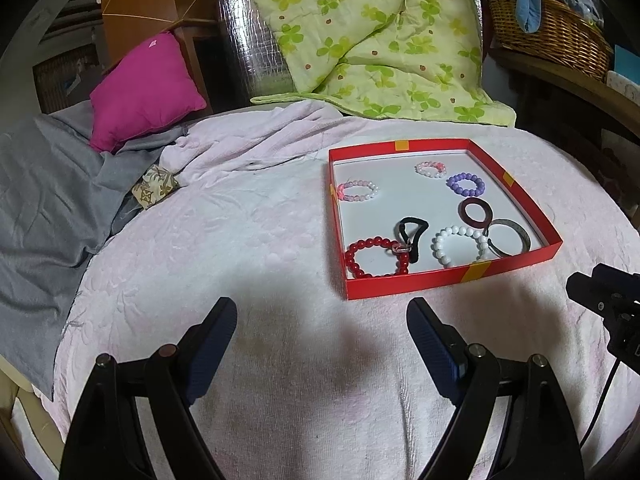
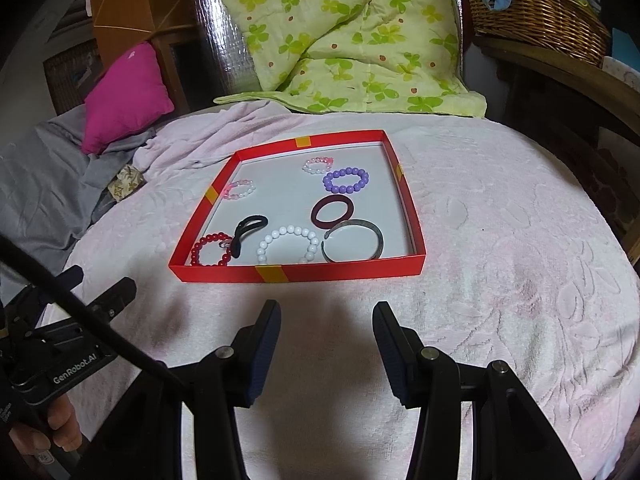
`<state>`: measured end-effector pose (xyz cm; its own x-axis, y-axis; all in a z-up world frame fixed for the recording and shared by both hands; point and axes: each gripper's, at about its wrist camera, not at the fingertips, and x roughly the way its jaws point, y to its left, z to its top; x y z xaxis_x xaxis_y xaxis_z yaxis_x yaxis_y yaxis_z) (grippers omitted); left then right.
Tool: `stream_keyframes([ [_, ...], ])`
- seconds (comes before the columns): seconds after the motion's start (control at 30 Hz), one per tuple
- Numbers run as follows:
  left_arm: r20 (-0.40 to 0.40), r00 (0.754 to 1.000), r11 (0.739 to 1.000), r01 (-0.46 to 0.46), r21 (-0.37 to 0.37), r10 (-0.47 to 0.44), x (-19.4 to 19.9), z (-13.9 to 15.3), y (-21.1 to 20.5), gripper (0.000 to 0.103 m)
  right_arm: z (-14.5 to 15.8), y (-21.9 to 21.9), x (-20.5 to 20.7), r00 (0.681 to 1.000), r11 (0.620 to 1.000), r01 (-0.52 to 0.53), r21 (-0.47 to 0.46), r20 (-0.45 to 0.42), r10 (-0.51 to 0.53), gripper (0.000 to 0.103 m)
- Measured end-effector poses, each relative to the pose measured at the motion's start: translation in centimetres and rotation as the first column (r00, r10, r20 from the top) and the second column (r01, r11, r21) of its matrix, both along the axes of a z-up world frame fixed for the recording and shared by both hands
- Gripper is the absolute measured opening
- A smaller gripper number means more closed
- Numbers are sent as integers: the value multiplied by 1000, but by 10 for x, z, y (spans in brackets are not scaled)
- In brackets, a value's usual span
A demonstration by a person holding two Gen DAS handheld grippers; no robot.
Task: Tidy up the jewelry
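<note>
A shallow red tray (image 1: 416, 286) (image 2: 296, 273) lies on a pale pink blanket. Inside it are a red bead bracelet (image 1: 362, 264) (image 2: 200, 245), a black hair tie (image 1: 416, 227) (image 2: 249, 224), a white bead bracelet (image 1: 460, 234) (image 2: 288, 233), a grey bangle (image 1: 520, 232) (image 2: 374, 230), a dark maroon ring (image 1: 476, 213) (image 2: 335, 208), a purple bead bracelet (image 1: 466, 184) (image 2: 346, 180) and two small pink-and-white bracelets. My left gripper (image 1: 322, 314) hovers open before the tray's near left corner, nothing between its fingers. My right gripper (image 2: 326, 316) stands open and bare before the tray's front wall.
A magenta cushion (image 1: 144, 88) and grey cloth (image 1: 48, 196) lie at the left, with a small patterned pouch (image 1: 154, 186) beside them. A green floral quilt (image 1: 376, 40) is heaped behind the tray. A wicker basket (image 1: 548, 28) stands on a shelf at the right.
</note>
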<state>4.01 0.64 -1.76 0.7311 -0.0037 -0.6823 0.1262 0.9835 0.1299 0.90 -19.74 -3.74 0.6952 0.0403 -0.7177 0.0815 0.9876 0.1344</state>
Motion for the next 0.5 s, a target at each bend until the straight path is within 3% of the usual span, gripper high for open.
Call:
stream_keyframes([
  [0.5,-13,1000,1000,-8,3,8,11,-5,-1,87,-3,-7,8,1000,1000,24,5,-8,-24,52],
])
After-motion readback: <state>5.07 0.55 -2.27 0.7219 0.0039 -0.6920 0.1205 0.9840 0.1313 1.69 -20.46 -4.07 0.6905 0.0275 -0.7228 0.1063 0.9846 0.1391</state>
